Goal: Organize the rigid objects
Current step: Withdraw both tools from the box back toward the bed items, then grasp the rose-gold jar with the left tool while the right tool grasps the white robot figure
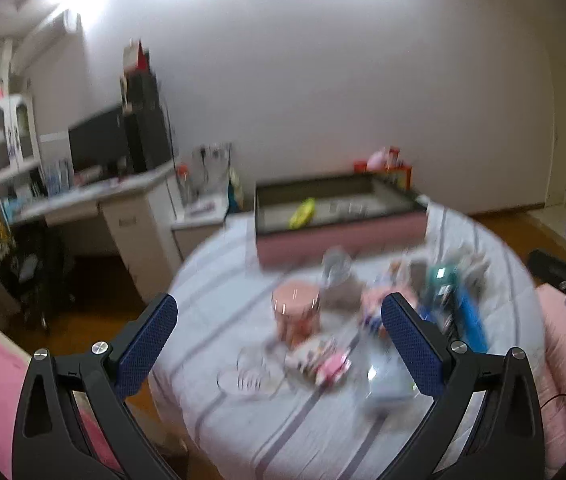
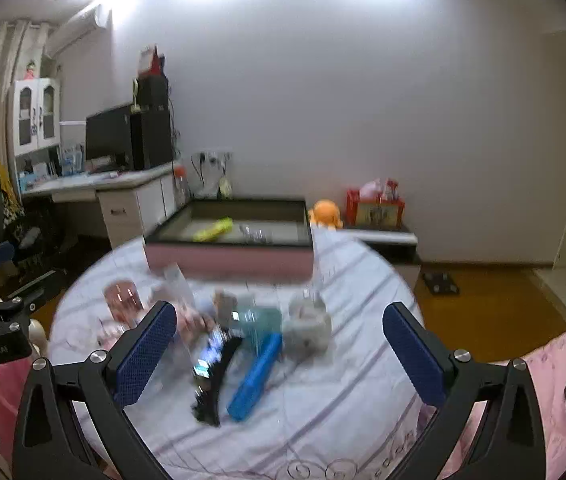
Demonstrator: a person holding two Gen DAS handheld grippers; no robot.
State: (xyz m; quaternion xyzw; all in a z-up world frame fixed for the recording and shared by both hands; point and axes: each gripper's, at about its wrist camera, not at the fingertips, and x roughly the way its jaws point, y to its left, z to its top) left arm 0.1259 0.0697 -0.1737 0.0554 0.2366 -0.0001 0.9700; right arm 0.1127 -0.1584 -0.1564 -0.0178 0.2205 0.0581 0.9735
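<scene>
A blurred heap of small objects lies on a round table under a pale striped cloth (image 1: 267, 432) (image 2: 347, 400). In it I make out a pink jar (image 1: 296, 308) (image 2: 123, 298), a blue case (image 2: 255, 376) (image 1: 469, 316), a black curved comb (image 2: 219, 376), a teal box (image 2: 259, 320) and a clear glass dish (image 1: 249, 376). At the table's far side stands a pink box with a dark rim (image 1: 339, 236) (image 2: 231, 258), holding a yellow object (image 1: 302, 213) (image 2: 213, 229). My left gripper (image 1: 279, 336) is open above the heap, holding nothing. My right gripper (image 2: 279, 340) is also open and empty.
A white desk (image 1: 95, 196) (image 2: 123, 184) with a monitor stands at the left wall, a dark chair (image 1: 23, 264) before it. A low shelf with red boxes (image 2: 375, 208) and an orange toy (image 2: 325, 212) sits behind the table. Pink bedding (image 2: 555, 392) lies at right; wooden floor surrounds the table.
</scene>
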